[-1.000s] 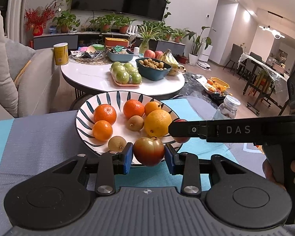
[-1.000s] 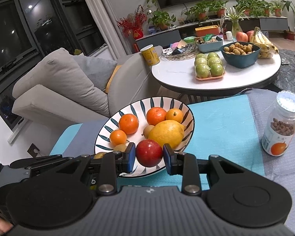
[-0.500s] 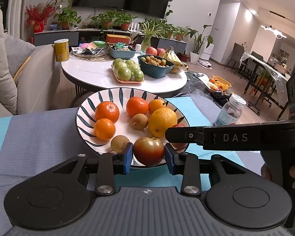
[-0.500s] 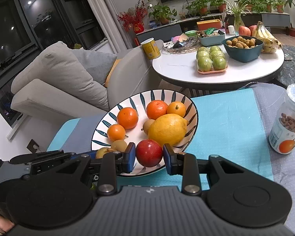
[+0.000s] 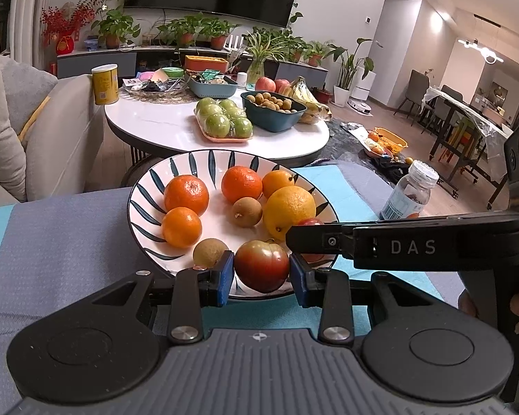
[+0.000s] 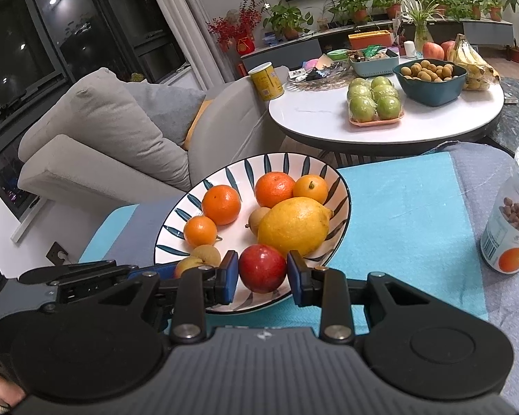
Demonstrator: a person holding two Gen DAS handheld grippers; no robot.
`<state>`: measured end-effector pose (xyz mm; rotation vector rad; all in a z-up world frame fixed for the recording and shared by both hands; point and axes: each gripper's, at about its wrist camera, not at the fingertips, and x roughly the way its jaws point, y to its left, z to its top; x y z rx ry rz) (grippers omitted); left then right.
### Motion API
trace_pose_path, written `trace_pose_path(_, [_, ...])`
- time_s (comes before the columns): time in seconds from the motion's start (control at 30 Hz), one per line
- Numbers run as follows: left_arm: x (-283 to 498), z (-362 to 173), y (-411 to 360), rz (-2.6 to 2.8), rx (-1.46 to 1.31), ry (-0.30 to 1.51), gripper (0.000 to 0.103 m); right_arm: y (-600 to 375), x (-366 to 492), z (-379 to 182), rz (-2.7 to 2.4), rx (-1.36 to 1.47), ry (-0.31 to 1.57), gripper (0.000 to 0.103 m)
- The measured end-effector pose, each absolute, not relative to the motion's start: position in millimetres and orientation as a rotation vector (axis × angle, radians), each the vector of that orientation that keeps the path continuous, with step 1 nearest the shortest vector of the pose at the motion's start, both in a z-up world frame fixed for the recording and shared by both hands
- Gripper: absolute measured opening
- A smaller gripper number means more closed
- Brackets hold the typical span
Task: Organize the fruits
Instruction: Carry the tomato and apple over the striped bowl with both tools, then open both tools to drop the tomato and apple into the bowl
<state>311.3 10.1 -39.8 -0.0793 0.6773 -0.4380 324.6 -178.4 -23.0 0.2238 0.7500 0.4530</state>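
**A:** What are the left tongs doing?

**B:** They are clamping a dark red-green fruit between their blue pads, just over the near rim of the striped bowl. The person is gripping it across its widest part, likely because a smooth round skin would slip out of any shallower hold.

**A:** And the right tongs?

**B:** They are squeezing a red apple-like fruit the same way, pads pressing on both of its sides, at the bowl's near edge and just beside the big lemon. In the left wrist view the right tool is crossing in from the side, so both pairs of tongs are crowding 1 corner of the bowl.

**A:** Why that corner?

**B:** It looks like the only open side. The bowl is sitting on a blue mat on the grey-covered table, and the far half is holding 4 orange citrus fruits, among them the largest mandarin, plus small brown longans. Dropping in near the rim keeps the tongs clear of that pile.

**A:** Are the 2 fruits resting in the bowl or being carried?

**B:** That cannot be told from these views; each one is hiding its own underside.

**A:** Anything nearby to worry about?

**B:** A pill bottle is standing on the mat on the right tongs' side, well apart from the bowl. The round white table behind is carrying more fruit, out of the way.
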Motion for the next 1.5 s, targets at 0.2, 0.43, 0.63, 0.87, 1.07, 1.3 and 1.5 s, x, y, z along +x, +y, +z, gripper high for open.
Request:
trace_pose_path(0.2, [314, -40, 10, -0.435, -0.076, 0.674, 0.032, -179, 325, -24, 0.453, 0.227, 0.744, 0.065])
trace_pose_path(0.43, [311, -40, 11, -0.437, -0.076, 0.669, 0.032, -181, 326, -25, 0.460, 0.237, 0.741, 0.065])
trace_pose_path(0.63, [307, -37, 12, -0.443, -0.073, 0.654, 0.032, -184, 323, -20, 0.458, 0.252, 0.722, 0.065])
trace_pose_path(0.87, [302, -38, 12, -0.442, -0.078, 0.660, 0.032, -184, 319, -18, 0.452, 0.247, 0.716, 0.065])
trace_pose_path(1.07, [288, -33, 15, -0.448, -0.096, 0.652, 0.032, -192, 313, -21, 0.415, 0.252, 0.752, 0.067])
trace_pose_path(1.3, [268, -30, 14, -0.453, -0.093, 0.655, 0.032, -202, 294, -14, 0.390, 0.255, 0.748, 0.067])
trace_pose_path(1.5, [244, -36, 7, -0.468, -0.086, 0.670, 0.032, -208, 271, -11, 0.381, 0.206, 0.739, 0.067])
